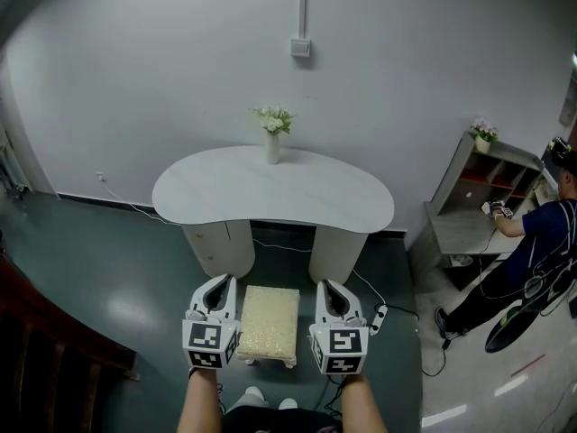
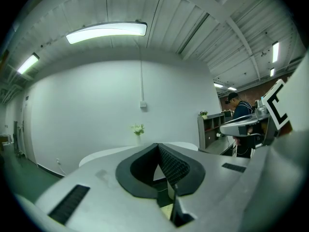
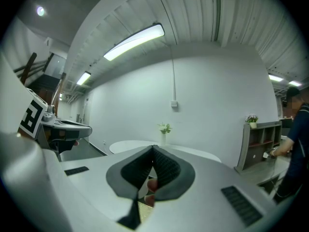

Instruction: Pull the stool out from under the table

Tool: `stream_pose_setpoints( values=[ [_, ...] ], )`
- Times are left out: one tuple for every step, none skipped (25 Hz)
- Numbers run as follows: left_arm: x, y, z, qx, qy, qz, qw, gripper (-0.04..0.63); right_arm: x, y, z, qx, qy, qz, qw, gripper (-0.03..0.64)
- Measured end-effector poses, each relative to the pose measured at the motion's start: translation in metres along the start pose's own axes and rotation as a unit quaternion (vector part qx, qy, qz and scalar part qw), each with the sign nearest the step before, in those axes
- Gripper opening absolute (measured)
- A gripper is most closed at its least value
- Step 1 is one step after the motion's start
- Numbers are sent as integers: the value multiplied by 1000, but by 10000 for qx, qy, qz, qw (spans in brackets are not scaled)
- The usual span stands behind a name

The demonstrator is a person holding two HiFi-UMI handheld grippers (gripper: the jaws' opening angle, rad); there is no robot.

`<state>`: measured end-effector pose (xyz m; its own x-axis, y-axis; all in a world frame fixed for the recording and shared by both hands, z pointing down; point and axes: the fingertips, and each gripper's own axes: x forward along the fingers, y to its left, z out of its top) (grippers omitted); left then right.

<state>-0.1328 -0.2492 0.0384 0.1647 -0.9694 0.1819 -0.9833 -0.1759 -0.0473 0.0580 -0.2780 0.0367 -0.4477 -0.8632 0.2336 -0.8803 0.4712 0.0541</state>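
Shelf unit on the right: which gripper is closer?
Right. The right gripper is on the stool's side facing the shelf unit; the left gripper is across the stool.

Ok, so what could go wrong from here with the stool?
1. The left hand-held gripper and the right hand-held gripper are shut and flank the stool rather than grip it, so a pull may slip.
2. A power strip lies on the floor right of the stool; a dragged leg could snag it.
3. Knocking the table might tip the vase.
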Motion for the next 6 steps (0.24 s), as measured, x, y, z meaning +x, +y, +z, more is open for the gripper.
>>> stream_pose_setpoints(
  values=[
    [0,1,-1,6,3,10,10000,12,1,0,0,6,1,1,10000,61],
    [-1,2,-2,2,-2,26,10000,12,1,1,-1,6,4,2,10000,61],
    [-1,4,-2,-11,-13,44,10000,12,2,2,-1,0,4,3,10000,61],
    [-1,6,-2,-28,-24,58,10000,12,3,2,-1,-8,0,6,10000,61],
    [-2,7,-2,-42,-33,68,10000,12,3,3,-2,-14,-7,12,10000,61],
    [-2,8,-2,-55,-40,77,9999,12,4,4,-2,-20,-15,19,10000,61]
  ],
)
